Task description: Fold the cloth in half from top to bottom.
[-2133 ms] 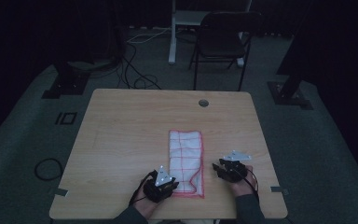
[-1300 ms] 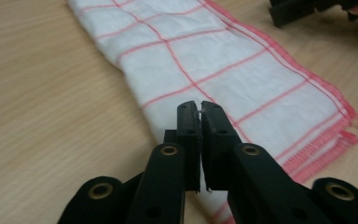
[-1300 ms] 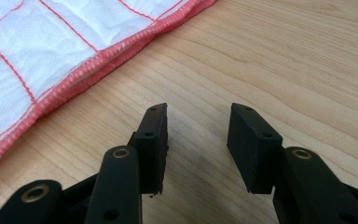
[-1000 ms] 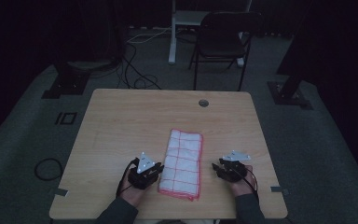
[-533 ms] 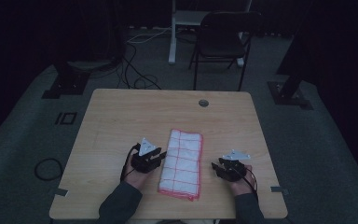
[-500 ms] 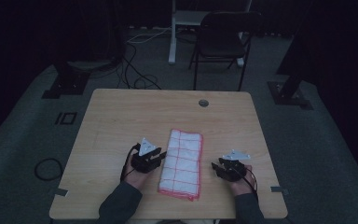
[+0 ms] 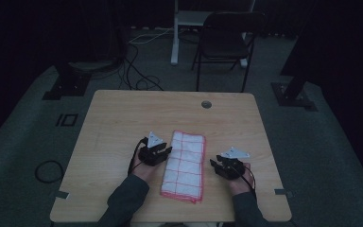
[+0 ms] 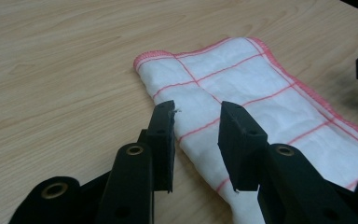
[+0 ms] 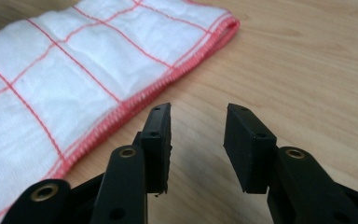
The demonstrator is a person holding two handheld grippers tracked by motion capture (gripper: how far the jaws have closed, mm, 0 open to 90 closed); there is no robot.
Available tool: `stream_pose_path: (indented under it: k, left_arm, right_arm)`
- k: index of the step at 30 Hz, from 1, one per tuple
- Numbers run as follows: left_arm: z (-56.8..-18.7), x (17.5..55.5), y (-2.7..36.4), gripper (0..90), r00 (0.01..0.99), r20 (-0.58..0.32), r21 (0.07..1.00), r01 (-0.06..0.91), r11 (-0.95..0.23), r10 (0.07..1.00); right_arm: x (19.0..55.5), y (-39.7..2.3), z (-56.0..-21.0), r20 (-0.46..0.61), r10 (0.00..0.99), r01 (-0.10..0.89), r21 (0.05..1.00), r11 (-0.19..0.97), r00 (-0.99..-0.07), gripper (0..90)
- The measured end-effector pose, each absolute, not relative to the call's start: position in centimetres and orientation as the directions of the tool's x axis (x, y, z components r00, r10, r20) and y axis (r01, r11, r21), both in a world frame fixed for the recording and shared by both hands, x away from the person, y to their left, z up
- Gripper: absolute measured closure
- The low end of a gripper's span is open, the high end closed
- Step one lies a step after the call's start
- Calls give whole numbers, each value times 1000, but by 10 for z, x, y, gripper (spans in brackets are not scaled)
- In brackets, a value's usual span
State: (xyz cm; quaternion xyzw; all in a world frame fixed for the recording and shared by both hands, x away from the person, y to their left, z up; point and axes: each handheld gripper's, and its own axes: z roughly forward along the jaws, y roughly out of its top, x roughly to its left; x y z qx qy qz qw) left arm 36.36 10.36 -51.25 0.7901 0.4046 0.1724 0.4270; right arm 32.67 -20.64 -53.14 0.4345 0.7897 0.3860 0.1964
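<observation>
The folded cloth point(image 7: 184, 164), white with a red grid and red stitched hem, lay flat on the wooden table point(image 7: 123, 123), its long axis running from about 12 o'clock to 6 o'clock in the high view, a little nearer the person's edge than the middle. The left gripper point(image 7: 155, 154) sat at the cloth's 9 o'clock side, just beside its far half; the right gripper point(image 7: 228, 166) stood off at 3 o'clock, apart from the hem.

In the left gripper view the left gripper point(image 8: 196, 135) had its jaws apart with nothing clamped; they had just been opening. The cloth's folded edge passed under the gap, one jaw over bare wood and the other over the fabric, but whether the tips touched the cloth was hard to tell, perhaps just clear of it. The cloth's near end was cut off by the bottom of that frame, and a dark shape at 3 o'clock was cut off too.

In the right gripper view the right gripper point(image 9: 198, 140) also stood apart, over bare wood, the jaws having just been closing a little with nothing between them. The cloth point(image 9: 74, 70) lay at 10 o'clock from them, its left part running out of frame.

The high view was dim; the person's sleeves point(image 7: 127, 198) were cut off at the bottom edge.
</observation>
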Motion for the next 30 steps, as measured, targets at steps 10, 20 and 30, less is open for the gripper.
stream_pose_path:
  k: [10,20,30]
  left_arm:
    - [-520,377,98,664,605,-85,812,502,-296,792]
    - [-527,392,94,664,590,-96,801,524,-289,802]
    - [-532,407,94,662,559,-113,790,552,-267,822]
  right_arm:
    - [335,-198,-532,31,837,535,782,321,-547,628]
    - [347,-189,-524,35,831,520,794,314,-555,615]
    - [369,-178,-520,41,833,526,793,309,-552,603]
